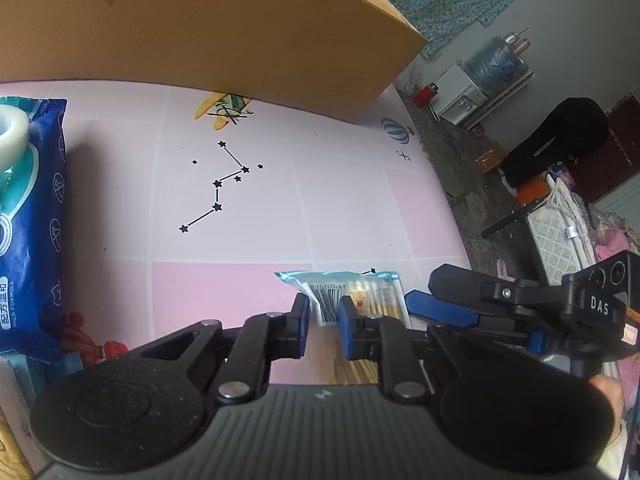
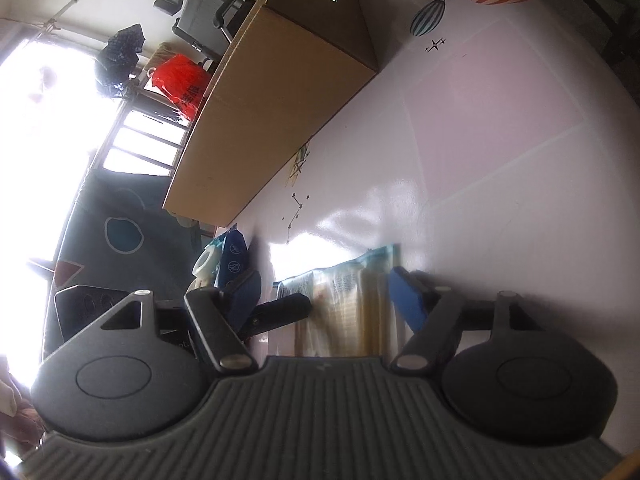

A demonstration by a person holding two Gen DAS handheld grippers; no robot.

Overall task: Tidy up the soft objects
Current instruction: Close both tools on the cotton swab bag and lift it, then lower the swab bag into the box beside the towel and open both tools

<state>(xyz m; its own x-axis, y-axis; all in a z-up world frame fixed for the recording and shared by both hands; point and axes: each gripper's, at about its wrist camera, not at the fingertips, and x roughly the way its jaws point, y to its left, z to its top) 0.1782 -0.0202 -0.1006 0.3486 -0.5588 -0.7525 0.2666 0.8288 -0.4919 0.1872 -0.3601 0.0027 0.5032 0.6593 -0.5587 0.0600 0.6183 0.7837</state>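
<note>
Left wrist view
- Left gripper [image 1: 324, 320]: jaws narrow, blue pads nipping the near end of the cotton swab packet [image 1: 362, 294].
- Cotton swab packet: flat on the pink mat [image 1: 224, 292], sticking out ahead of the pads; the part behind them is hidden by the gripper body.
- Right gripper [image 1: 440, 300]: enters from the right, one blue pad beside the packet's right edge; its other finger is hard to make out here.
- Wet wipes pack [image 1: 32, 240]: far left of the fingers, cut off by the frame edge, a tape roll [image 1: 10, 136] on top, also cut off.
- Cardboard box [image 1: 200, 28]: well ahead of the fingers, its top out of frame.
- Hand [image 1: 608, 396]: only a sliver shows behind the right gripper.

Right wrist view
- Right gripper [image 2: 332, 300]: jaws wide, pads clear of the packet [image 2: 352, 304] lying between them.
- Packet: near end hidden under the gripper body; print blurred.
- Left gripper [image 2: 280, 308]: a dark finger reaches in from the left onto the packet's edge; the rest is hidden.
- Wet wipes pack [image 2: 234, 256]: ahead-left, partly hidden behind the left finger.
- Cardboard box [image 2: 272, 92]: ahead-left, well apart.
- Window area: blown out by glare.
</note>
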